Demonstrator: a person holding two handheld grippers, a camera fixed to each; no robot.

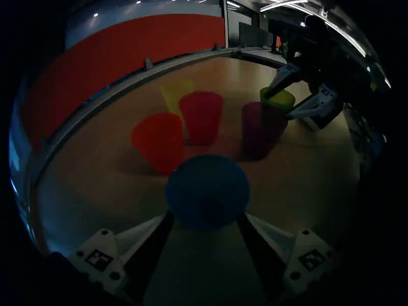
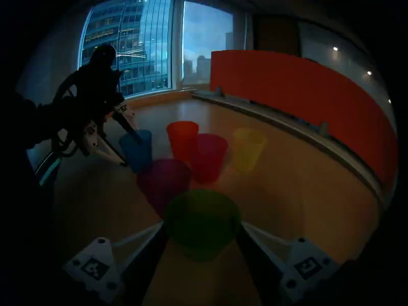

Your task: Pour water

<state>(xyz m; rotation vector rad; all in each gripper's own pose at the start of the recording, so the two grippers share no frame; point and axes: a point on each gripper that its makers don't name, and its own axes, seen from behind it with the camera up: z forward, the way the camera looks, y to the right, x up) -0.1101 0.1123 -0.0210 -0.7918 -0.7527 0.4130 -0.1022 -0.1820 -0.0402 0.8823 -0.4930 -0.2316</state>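
Blue cup [image 1: 207, 191], the thing nearest the camera in the left gripper view, sits between the two fingers of the left tool [image 1: 206, 218]. Both fingers [image 1: 135, 237] lie against its sides, so that tool is pinching it (the right gripper view shows the same from across the surface [image 2: 306, 204], with the cup caught between two pale fingers). The green cup [image 2: 202, 222] is pinched in like manner by the right tool [image 2: 202, 228], one finger on each side, low in the middle of the right gripper view. Whether either held cup rests on the wood or hangs just over it I cannot tell, nor whether there is water in any of them; the light is dim.

Between the two held cups, four free ones stand upright in a close cluster. The purple cup [image 2: 164, 186] is just beside the green one and overlaps it in the right gripper view. The crimson cup [image 2: 209, 157] stands next to the purple. The red cup [image 2: 182, 138] is just beyond it and near the blue one. The yellow cup [image 2: 248, 148] stands a little apart, on the side toward a long red panel [image 2: 306, 86] that runs along the surface's edge. Tall windows [image 2: 132, 46] with high buildings outside rise behind the left tool.
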